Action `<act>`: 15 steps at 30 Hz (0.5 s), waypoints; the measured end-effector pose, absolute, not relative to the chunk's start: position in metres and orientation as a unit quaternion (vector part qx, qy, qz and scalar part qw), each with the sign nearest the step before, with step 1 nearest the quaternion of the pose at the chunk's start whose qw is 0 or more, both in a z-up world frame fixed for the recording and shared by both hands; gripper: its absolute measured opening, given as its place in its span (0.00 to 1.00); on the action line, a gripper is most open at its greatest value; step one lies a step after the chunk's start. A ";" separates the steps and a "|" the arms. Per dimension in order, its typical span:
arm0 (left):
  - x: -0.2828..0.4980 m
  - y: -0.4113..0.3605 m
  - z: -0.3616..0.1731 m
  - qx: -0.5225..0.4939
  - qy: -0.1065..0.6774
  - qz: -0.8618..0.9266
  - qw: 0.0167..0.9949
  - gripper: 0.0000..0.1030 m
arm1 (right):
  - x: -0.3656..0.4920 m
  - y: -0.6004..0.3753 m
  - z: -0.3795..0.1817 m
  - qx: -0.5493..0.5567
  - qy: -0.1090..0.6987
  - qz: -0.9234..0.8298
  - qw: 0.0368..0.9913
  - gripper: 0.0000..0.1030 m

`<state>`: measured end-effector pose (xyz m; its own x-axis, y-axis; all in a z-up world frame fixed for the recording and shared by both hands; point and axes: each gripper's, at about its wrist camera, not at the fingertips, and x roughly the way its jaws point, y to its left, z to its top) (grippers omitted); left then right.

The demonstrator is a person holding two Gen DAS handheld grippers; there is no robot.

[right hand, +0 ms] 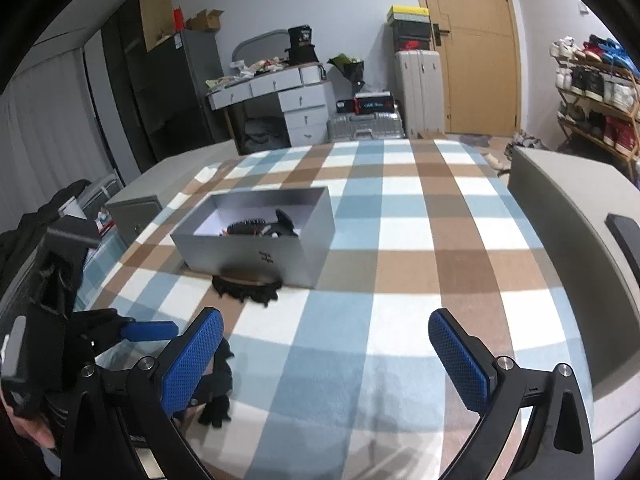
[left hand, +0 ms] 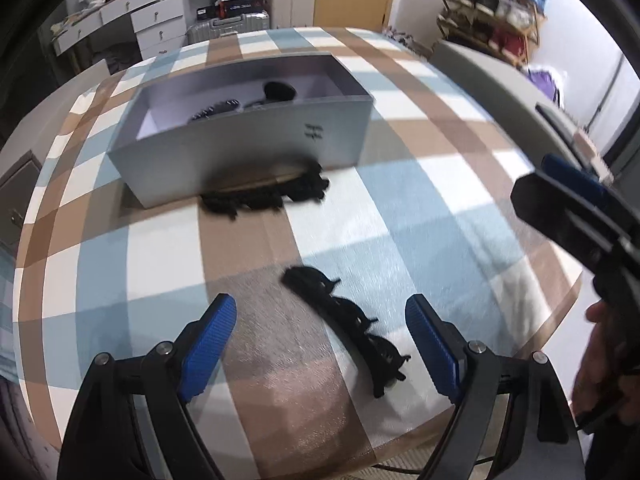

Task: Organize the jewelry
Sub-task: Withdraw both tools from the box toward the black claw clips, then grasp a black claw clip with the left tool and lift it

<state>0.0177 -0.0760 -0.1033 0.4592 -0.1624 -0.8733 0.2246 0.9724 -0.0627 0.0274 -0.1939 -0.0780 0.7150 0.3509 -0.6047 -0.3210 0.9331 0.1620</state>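
Note:
A grey open box (left hand: pixel 248 140) stands on the checked tablecloth and holds dark hair pieces (left hand: pixel 280 92); it also shows in the right wrist view (right hand: pixel 256 248). A black frilly headband (left hand: pixel 264 192) lies against the box's front (right hand: pixel 248 290). A second black frilly headband (left hand: pixel 348 320) lies between the fingers of my left gripper (left hand: pixel 320 320), which is open just above it. My right gripper (right hand: pixel 326 332) is open and empty over the cloth, to the right of the left one. In the right wrist view the near headband (right hand: pixel 218 392) is partly hidden behind my finger.
A grey box lid (right hand: pixel 568 248) lies at the table's right edge (left hand: pixel 492 88). The table's near edge (left hand: pixel 400 440) runs just under the left gripper. A desk with drawers (right hand: pixel 288 100), suitcases (right hand: pixel 416 88) and a shoe rack (right hand: pixel 592 92) stand beyond the table.

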 end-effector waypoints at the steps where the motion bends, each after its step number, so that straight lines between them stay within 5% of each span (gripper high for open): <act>1: 0.017 -0.077 -0.104 0.035 0.507 -0.113 0.854 0.81 | 0.026 -0.195 -0.079 0.023 0.332 0.178 0.926 1.00; 12: 0.012 -0.089 -0.118 0.068 0.514 -0.120 0.847 0.80 | 0.021 -0.204 -0.079 0.022 0.331 0.164 0.929 1.00; 15: 0.010 -0.089 -0.116 0.070 0.508 -0.124 0.849 0.69 | 0.020 -0.208 -0.078 0.025 0.328 0.156 0.931 1.00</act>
